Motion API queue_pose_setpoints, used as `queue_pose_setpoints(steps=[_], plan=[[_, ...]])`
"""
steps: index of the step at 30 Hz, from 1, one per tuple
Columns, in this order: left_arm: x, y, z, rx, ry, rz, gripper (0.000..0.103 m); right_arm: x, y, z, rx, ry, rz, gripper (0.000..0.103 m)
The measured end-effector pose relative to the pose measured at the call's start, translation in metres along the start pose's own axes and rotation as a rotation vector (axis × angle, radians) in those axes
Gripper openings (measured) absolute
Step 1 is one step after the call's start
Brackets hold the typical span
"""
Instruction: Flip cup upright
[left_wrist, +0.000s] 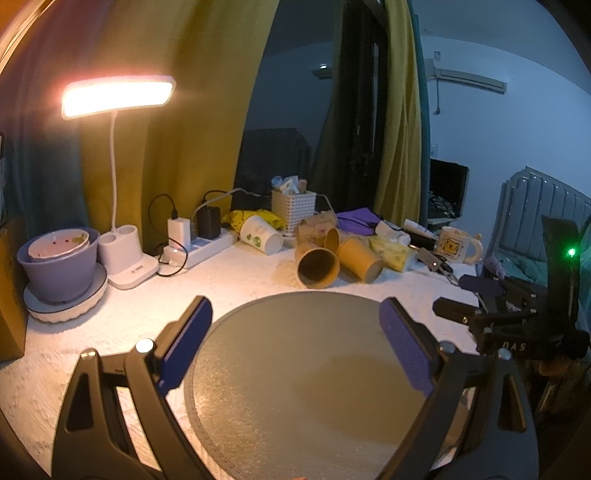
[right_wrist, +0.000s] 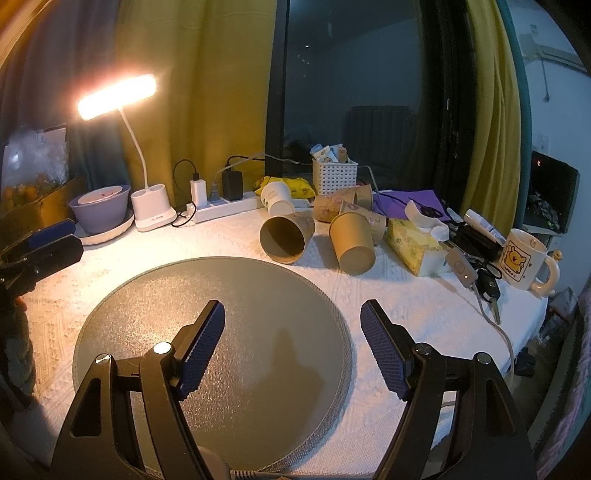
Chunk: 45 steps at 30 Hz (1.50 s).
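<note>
Two claws, both wide open, both holding nothing. Left claw (left_wrist: 295, 345) above a round grey mat (left_wrist: 295, 387) on the desk (left_wrist: 240, 273). Right claw (right_wrist: 293, 343) above the same mat too, with its blue pads (right_wrist: 203, 347) spread far apart.

Brown paper cups lying on their sides past the far edge of the mat. One cup (right_wrist: 286, 238) with its open mouth facing the claws. Second cup (right_wrist: 352, 242) just beside it on the right, bottom end facing the claws. More brown cups (right_wrist: 341, 203) lying behind these two. White cup (right_wrist: 277, 201) on its side too, farther back.

Lit lamp (right_wrist: 116, 96) at the back left. Purple bowl (right_wrist: 99, 208) near the lamp. White basket (right_wrist: 334, 175) at the back. Tissue pack (right_wrist: 413, 245) and bear mug (right_wrist: 524, 258) on the right.
</note>
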<state>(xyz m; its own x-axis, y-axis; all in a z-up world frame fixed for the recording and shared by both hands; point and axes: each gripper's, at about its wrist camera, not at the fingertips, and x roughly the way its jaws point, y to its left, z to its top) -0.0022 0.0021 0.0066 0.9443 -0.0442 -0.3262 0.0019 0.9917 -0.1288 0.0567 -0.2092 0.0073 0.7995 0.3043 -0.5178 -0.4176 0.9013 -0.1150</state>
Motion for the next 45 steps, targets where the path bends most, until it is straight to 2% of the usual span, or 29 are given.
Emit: queue_pose_setpoints(steps=[4,18,25,32,36,42,45], plan=[[-0.001,0.003,0.001,-0.012,-0.006,-0.028,0.093,-0.003,0.001,0.008,0.003,-0.004,0.001,0.079],[0.0,0.003,-0.002,0.0,-0.012,-0.035,0.093,-0.006,-0.009,0.009,0.02,-0.016,0.007,0.079],[0.009,-0.006,-0.003,0.029,0.01,-0.011,0.093,0.001,-0.021,0.012,0.023,-0.014,0.035,0.079],[0.049,-0.032,0.013,0.142,0.131,0.007,0.093,0.027,-0.047,0.023,-0.012,0.001,0.082,0.079],[0.076,-0.047,0.032,0.212,0.167,-0.004,0.093,0.046,-0.075,0.032,-0.024,0.01,0.103,0.079],[0.133,-0.07,0.064,0.34,0.224,-0.01,0.093,0.088,-0.12,0.044,-0.063,0.097,0.113,0.079],[0.166,-0.081,0.078,0.387,0.27,-0.042,0.093,0.102,-0.139,0.05,-0.055,0.116,0.138,0.079]])
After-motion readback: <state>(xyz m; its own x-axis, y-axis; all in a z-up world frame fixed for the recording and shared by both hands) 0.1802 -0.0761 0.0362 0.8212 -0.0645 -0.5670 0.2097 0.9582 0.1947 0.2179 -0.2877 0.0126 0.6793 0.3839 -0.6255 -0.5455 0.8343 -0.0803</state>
